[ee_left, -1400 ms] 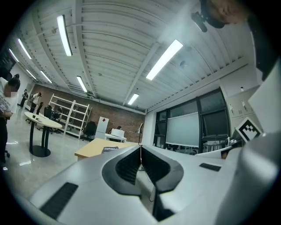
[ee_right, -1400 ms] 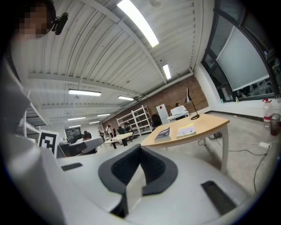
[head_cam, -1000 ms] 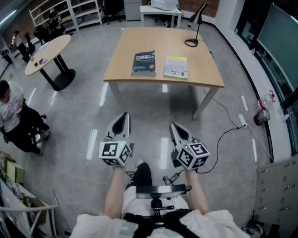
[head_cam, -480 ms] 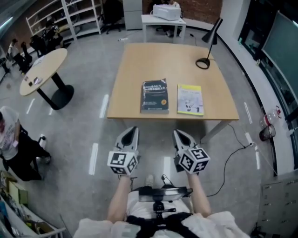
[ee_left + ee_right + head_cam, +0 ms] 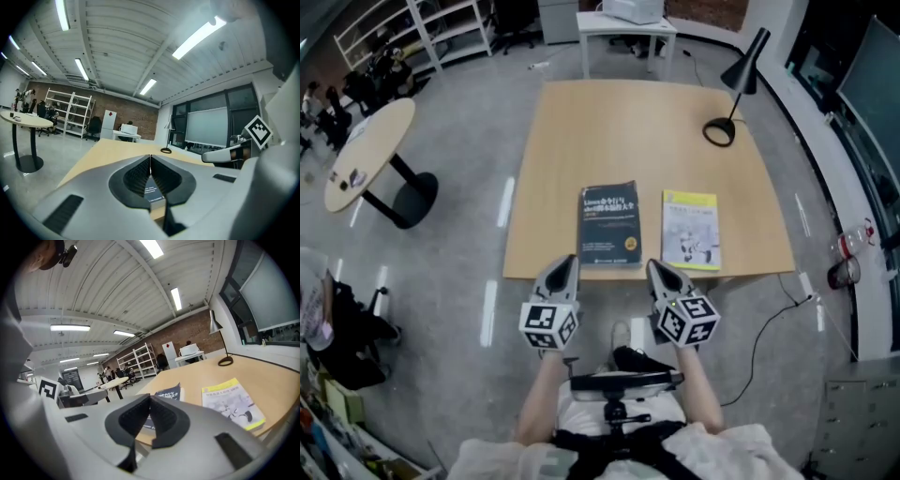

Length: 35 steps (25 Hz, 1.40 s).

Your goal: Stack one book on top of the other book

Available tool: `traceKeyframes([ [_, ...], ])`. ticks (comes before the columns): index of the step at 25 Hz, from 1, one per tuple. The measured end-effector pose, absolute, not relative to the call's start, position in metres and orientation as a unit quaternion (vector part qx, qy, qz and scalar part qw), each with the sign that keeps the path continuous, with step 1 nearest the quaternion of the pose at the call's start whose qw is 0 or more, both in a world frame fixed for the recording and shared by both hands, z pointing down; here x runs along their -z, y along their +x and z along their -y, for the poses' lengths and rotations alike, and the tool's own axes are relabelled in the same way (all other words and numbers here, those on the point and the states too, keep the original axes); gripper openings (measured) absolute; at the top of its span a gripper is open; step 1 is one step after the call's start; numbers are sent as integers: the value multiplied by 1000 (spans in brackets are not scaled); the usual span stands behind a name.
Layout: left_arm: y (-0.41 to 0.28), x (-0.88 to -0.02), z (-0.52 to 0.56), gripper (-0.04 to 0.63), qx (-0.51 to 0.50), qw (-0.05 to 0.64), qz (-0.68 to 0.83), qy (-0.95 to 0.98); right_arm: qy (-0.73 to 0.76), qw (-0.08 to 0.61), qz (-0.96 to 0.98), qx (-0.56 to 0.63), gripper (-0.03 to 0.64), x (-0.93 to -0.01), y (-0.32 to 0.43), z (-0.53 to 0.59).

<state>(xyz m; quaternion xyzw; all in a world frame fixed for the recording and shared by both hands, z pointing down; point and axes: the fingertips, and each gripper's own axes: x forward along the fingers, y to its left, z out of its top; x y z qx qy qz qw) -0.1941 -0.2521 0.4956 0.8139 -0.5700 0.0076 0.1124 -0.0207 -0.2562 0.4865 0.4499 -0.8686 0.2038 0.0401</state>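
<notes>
Far left, a round table (image 5: 366,155) stands on the floor, well apart from the worktop (image 5: 619,131). The left tongs (image 5: 566,261) hang over the worktop's near edge with their two halves pressed together and nothing between them. Their tip sits just left of the near-left corner of the dark book (image 5: 610,223). In the left gripper view that book shows low through the opening behind the closed tip, lying ahead and below.

The dark book lies flat near the worktop's front edge, cover up, its long side running away from the person. Just beside it on the right lies the yellow book (image 5: 691,230), also flat, with a narrow strip of bare wood between them — the two do not touch and neither rests on the other.

The right tongs (image 5: 654,266) are likewise closed and empty, over the near edge. Their tip points at the gap between the two books' near ends. In the right gripper view the dark book lies straight ahead and the yellow one off to the right.

At the far right corner stands a black desk lamp (image 5: 727,103), well apart from both books.
</notes>
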Motion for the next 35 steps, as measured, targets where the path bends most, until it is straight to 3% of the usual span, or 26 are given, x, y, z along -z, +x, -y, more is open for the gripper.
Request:
traceKeyframes([
  [8,-177,-544,327,12,-61,151,563,810,419,108,874,-223,0,-535,-40,345],
  [16,-173,-586,365,12,-131,162,557,804,416,179,854,-256,0,-588,-50,371],
  [25,-168,-646,381,12,-238,222,525,787,402,260,835,-272,0,-627,-53,390],
  [35,-164,-651,380,11,-268,227,512,784,399,295,819,-288,0,-644,-53,388],
])
